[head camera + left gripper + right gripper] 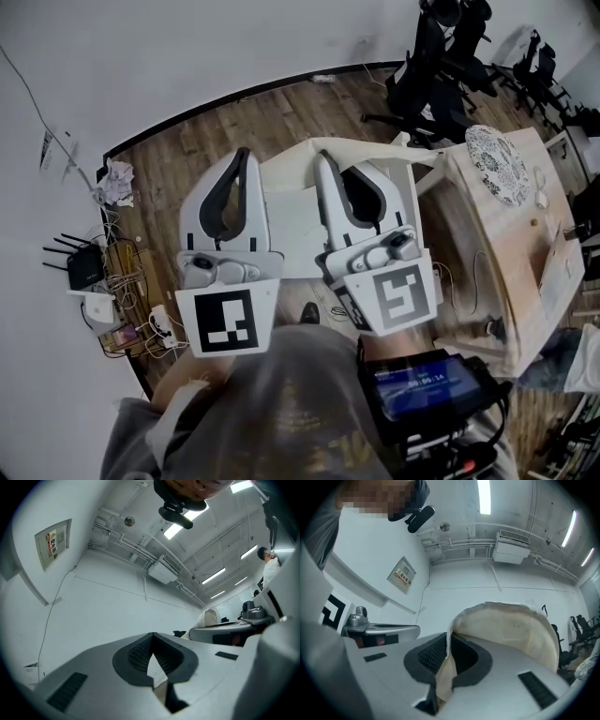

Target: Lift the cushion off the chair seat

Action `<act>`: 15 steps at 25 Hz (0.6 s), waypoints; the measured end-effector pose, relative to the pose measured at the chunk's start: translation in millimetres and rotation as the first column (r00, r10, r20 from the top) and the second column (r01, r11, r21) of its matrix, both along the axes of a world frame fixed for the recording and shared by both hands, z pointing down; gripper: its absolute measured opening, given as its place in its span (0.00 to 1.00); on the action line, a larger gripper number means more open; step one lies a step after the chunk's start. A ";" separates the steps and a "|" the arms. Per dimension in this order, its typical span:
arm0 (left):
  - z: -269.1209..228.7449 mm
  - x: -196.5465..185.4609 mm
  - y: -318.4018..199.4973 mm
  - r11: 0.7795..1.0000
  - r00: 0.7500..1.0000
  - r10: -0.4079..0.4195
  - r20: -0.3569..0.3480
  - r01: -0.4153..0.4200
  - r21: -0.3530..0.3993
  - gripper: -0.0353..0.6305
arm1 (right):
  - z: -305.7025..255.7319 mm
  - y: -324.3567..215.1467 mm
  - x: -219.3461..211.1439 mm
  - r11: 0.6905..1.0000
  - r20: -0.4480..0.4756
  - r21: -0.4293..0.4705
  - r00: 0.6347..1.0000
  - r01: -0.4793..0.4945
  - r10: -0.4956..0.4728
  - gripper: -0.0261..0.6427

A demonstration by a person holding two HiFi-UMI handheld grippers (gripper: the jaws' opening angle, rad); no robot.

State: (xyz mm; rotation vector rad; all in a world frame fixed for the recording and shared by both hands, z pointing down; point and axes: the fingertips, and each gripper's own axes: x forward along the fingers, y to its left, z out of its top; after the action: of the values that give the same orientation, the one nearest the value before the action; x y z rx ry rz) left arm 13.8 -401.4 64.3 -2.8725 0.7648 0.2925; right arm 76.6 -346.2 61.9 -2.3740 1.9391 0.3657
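Both pairs of fingers are closed on fabric: the left gripper (153,638) pinches a thin cream edge between its pads, and the right gripper (449,641) pinches a thicker fold of the same one cushion (511,630). The cushion is held up between the two grippers, in front of the person, above the wooden floor (187,150). To the right stands one light table (506,244) carrying one round patterned plate (499,164); beyond it are several black office chairs (436,66).

One cushion (292,225), two tongs, left tongs (243,156) and right tongs (322,160), one patterned plate (498,164), one router (82,267)
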 end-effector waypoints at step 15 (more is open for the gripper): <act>6.7 -4.9 4.5 1.000 1.000 -0.002 0.014 0.002 -0.003 0.06 | 5.8 0.7 -5.0 1.000 -0.007 -0.012 1.000 -0.003 0.003 0.08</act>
State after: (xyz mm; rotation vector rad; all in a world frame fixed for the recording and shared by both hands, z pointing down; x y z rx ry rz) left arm 8.8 -396.9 70.9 -2.8733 0.7659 0.2706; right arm 71.6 -345.5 67.7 -2.3858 1.9465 0.3637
